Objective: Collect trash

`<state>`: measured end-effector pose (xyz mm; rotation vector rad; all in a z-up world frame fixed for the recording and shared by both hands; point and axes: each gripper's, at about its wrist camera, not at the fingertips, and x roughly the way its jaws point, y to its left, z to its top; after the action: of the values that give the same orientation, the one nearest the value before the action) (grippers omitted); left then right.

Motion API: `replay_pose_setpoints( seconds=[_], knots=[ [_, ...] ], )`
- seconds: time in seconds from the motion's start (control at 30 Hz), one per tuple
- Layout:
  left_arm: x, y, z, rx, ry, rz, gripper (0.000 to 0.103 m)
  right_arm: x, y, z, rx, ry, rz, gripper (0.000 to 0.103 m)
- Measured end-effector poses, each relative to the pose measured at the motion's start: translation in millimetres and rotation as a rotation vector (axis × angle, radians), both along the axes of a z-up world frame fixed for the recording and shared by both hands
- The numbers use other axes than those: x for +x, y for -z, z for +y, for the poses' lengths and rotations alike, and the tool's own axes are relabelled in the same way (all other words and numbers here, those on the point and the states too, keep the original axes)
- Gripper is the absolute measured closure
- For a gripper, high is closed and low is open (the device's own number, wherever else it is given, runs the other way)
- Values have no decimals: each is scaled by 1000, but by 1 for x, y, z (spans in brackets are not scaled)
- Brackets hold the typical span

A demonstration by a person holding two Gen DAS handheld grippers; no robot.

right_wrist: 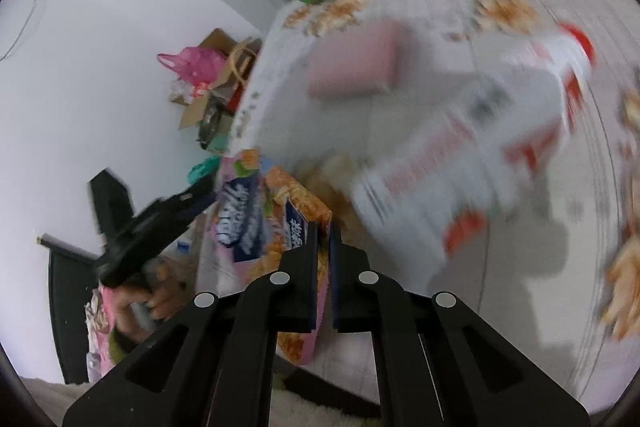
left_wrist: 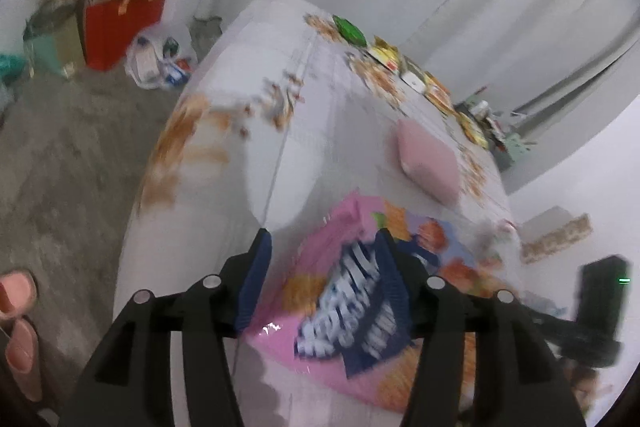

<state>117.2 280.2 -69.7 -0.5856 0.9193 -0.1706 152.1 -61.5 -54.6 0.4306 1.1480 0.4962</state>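
A pink snack bag (left_wrist: 352,291) with blue lettering hangs at the near edge of the cloth-covered table (left_wrist: 320,131). My left gripper (left_wrist: 324,247) is open around the bag's top edge, one blue finger on each side. My right gripper (right_wrist: 323,227) is shut on the same snack bag (right_wrist: 280,223), pinching its orange edge. A white and red plastic bag (right_wrist: 480,147) lies blurred on the table beyond it. A pink packet (left_wrist: 430,161) lies mid-table; it also shows in the right wrist view (right_wrist: 356,67). Both views are motion-blurred.
Several snack wrappers (left_wrist: 384,55) line the table's far edge by grey curtains. On the floor stand a red gift bag (left_wrist: 124,23), a cardboard box (left_wrist: 64,11) and a white plastic bag (left_wrist: 160,63). Pink slippers (left_wrist: 18,327) lie at lower left.
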Motion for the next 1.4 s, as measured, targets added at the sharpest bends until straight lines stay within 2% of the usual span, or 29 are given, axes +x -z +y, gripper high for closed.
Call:
replay_pose_setpoints(
  seconds=[0.17, 0.37, 0.5, 0.6, 0.77, 0.83, 0.93, 1.0, 1.13, 1.23, 1.4],
  knots=[
    [-48, 0, -7, -85, 118, 24, 46, -16, 24, -25, 57, 132, 63, 101],
    [-74, 7, -22, -194, 191, 47, 45, -24, 36, -55, 88, 280, 74, 101],
    [-83, 0, -13, -264, 163, 6, 45, -23, 42, -66, 118, 330, 85, 101],
    [-87, -11, -10, -300, 186, -48, 45, -26, 46, -68, 140, 359, 86, 101],
    [-87, 1, -45, -289, 332, 52, 44, -30, 49, -74, 175, 383, 92, 102],
    [-85, 11, -63, -302, 354, 94, 44, -31, 49, -76, 186, 389, 96, 102],
    [-80, 26, -79, -343, 343, 133, 44, -35, 52, -83, 216, 397, 108, 102],
    [-79, 28, -85, -375, 329, 109, 44, -39, 54, -89, 231, 397, 113, 102],
    [-69, 27, -88, -374, 296, 67, 44, -44, 58, -102, 261, 397, 122, 102],
    [-62, 32, -85, -417, 264, 49, 44, -46, 59, -108, 276, 394, 126, 103],
    [-52, 30, -87, -452, 225, -4, 46, -46, 55, -107, 270, 387, 127, 103]
  ],
)
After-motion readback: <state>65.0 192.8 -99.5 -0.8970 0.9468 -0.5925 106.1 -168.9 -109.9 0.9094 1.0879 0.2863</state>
